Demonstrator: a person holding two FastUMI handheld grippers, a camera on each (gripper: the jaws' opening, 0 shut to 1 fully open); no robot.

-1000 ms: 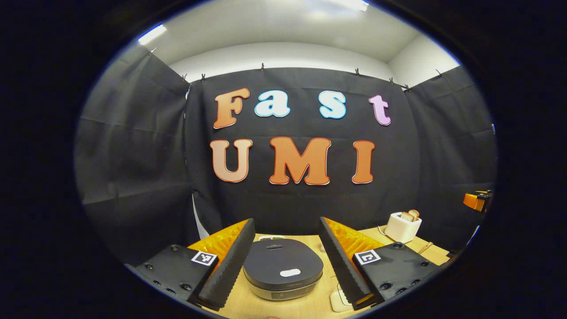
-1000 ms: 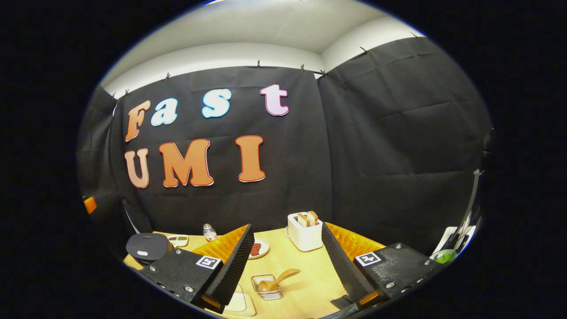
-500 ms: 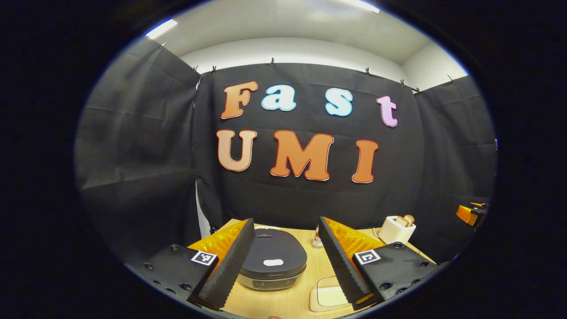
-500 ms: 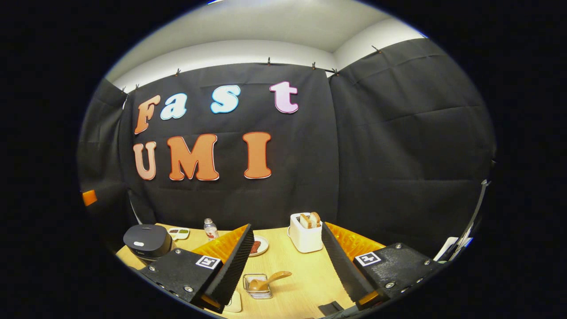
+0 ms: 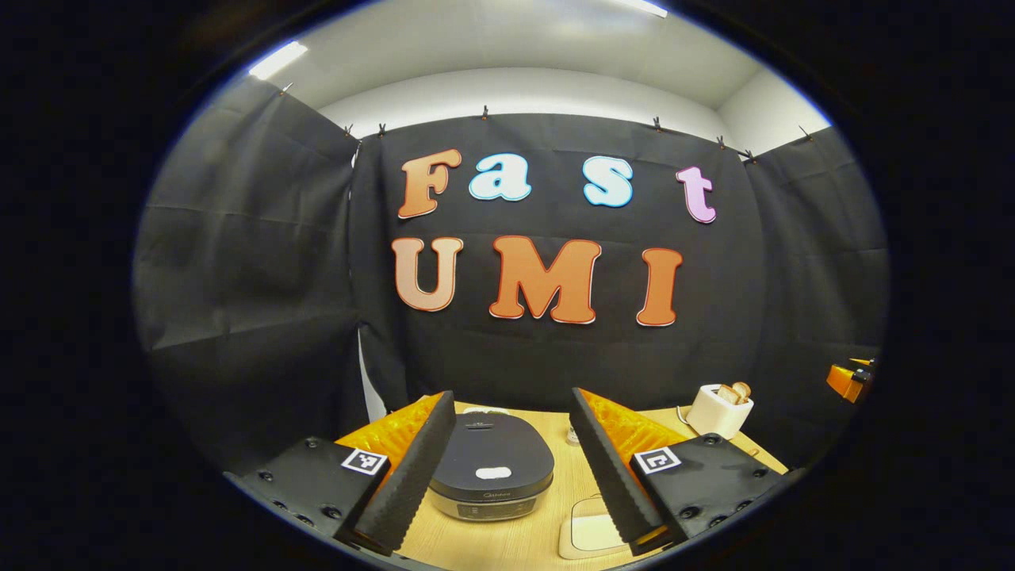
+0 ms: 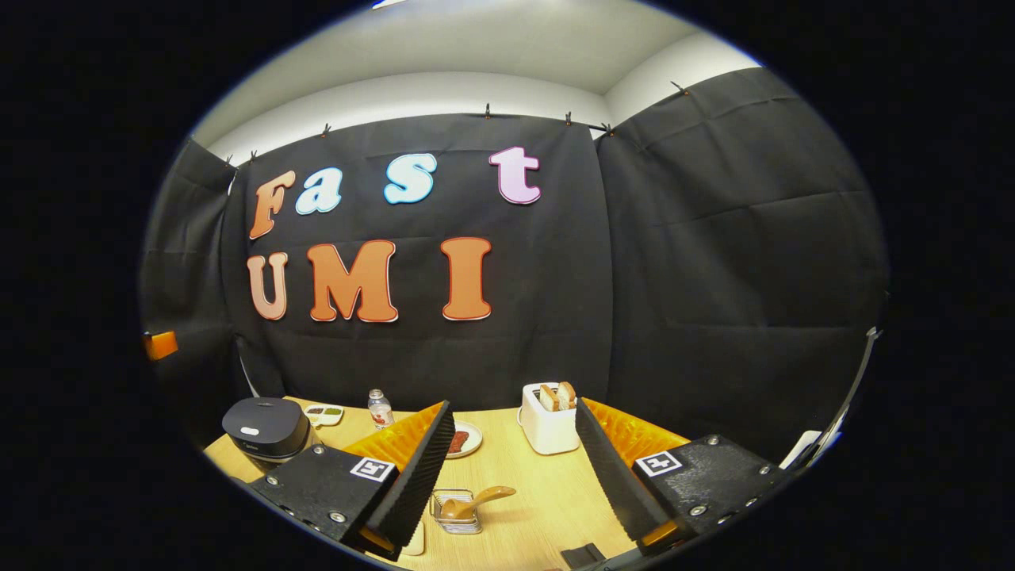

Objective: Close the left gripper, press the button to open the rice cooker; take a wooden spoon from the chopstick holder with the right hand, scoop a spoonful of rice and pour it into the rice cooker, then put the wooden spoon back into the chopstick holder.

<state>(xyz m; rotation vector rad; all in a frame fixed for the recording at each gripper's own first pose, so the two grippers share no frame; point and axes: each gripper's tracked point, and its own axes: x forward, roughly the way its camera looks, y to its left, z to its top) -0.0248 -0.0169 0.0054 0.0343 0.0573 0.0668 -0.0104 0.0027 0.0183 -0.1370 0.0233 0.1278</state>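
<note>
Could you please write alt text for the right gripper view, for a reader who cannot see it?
The open right gripper hovers over a wooden table, framing a wooden spoon resting in a small chopstick holder. Beyond stand a white toaster with bread, a plate and a small bottle; a closed dark rice cooker sits far left.

- You have a dark grey rice cooker (image 5: 492, 468) with a small white oval patch on its lid and a silvery band around its base.
- Your table (image 6: 547, 492) under the cooker is pale wood with a fine grain.
- To the right of the cooker, the toaster (image 6: 547, 420) is white, holding tan slices.
- The wooden spoon (image 6: 476, 503) is warm brown, lying in a clear, silver-edged chopstick holder (image 6: 456, 515).
- Just behind the cooker, a white dish (image 6: 323, 413) holds dark red and green.
</note>
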